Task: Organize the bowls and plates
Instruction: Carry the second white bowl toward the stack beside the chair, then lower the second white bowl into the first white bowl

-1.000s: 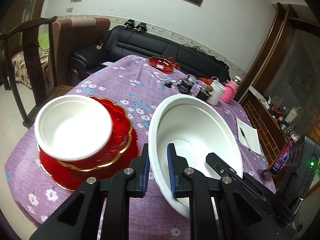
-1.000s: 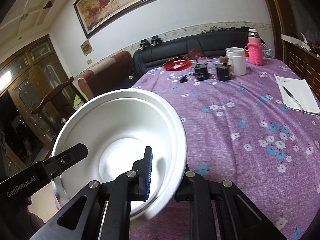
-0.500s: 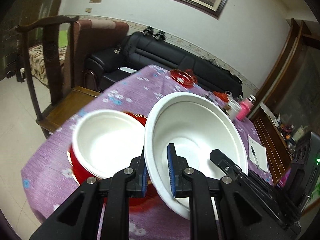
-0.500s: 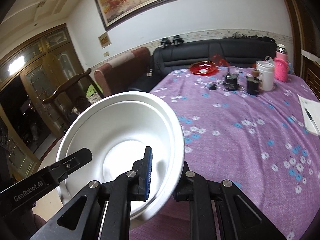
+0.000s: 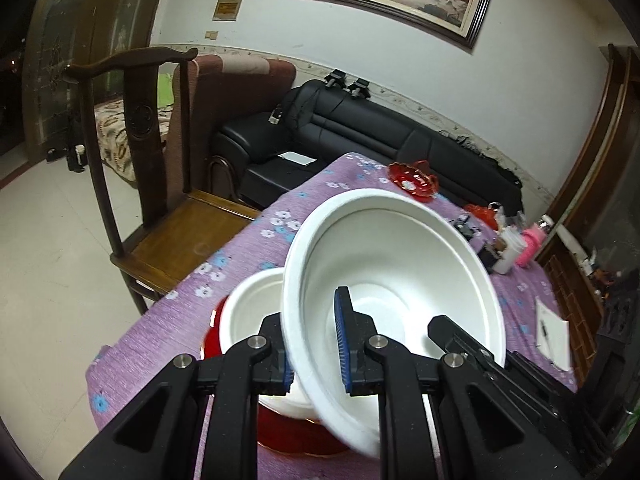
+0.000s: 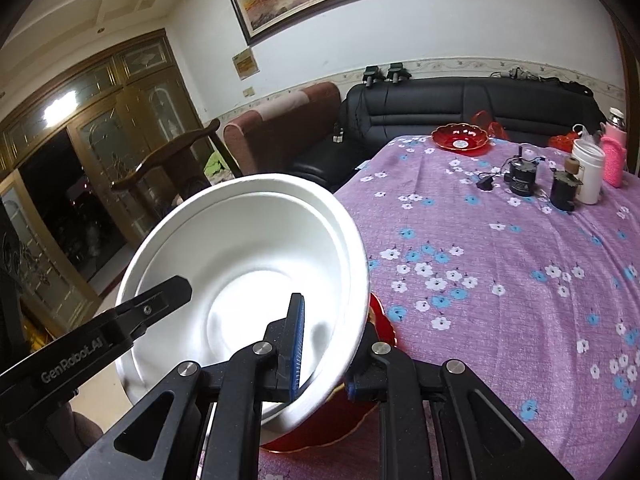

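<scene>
A large white bowl (image 5: 400, 280) is held in the air by both grippers, tilted. My left gripper (image 5: 316, 344) is shut on its near left rim. My right gripper (image 6: 324, 352) is shut on the opposite rim of the same bowl (image 6: 240, 264); its fingers (image 5: 464, 340) show inside the bowl in the left wrist view. Just under the big bowl, a smaller white bowl (image 5: 252, 312) sits on stacked red plates (image 5: 300, 436) with gold edges, near the table's corner. The red plates (image 6: 344, 420) peek out below the bowl in the right wrist view.
The table has a purple flowered cloth (image 6: 500, 260). At its far end stand a small red dish (image 6: 460, 138), black jars (image 6: 524, 180), a white cup (image 6: 588, 176) and a pink bottle (image 6: 614, 160). A notepad with pen (image 5: 554, 336) lies right. A wooden chair (image 5: 160, 208) stands left.
Both grippers carried the large white bowl left toward the red plates; it now hangs over the smaller white bowl and covers part of it. Both grips stayed shut.
</scene>
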Tool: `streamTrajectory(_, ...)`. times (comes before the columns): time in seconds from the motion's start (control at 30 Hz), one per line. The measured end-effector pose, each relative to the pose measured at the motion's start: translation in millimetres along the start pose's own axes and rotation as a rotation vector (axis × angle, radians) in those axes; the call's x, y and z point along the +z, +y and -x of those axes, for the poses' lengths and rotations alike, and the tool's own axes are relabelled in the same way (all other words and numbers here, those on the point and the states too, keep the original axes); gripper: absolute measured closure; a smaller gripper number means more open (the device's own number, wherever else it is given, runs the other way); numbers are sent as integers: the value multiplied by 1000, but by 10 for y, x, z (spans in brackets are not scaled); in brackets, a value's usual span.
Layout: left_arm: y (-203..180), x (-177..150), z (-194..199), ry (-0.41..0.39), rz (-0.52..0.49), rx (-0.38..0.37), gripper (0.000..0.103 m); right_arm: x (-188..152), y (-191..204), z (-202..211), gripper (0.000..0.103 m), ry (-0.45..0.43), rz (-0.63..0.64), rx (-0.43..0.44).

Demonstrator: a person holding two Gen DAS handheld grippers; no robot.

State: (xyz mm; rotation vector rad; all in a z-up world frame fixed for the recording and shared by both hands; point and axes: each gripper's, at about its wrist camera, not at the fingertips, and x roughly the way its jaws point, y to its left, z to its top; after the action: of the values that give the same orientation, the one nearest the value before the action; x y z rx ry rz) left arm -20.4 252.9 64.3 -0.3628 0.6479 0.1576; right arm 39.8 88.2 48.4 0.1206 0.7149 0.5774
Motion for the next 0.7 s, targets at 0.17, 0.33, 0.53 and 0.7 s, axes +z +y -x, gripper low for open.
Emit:
streamTrajectory(0.17, 85, -6, -208, 40, 7, 17, 88, -3, -20, -167, 85, 32, -2, -5)
streamTrajectory(0.33, 131, 42, -353, 69, 6, 19, 88, 7, -59, -337, 85, 72, -9, -10)
streamTrajectory(0.53, 104, 168, -469, 72, -19, 35, 88, 85, -88, -467, 85, 110, -25, -7)
streamTrajectory(0.7, 113, 135, -594, 103, -22, 46, 88, 73, -133, -581, 84, 139, -35, -17)
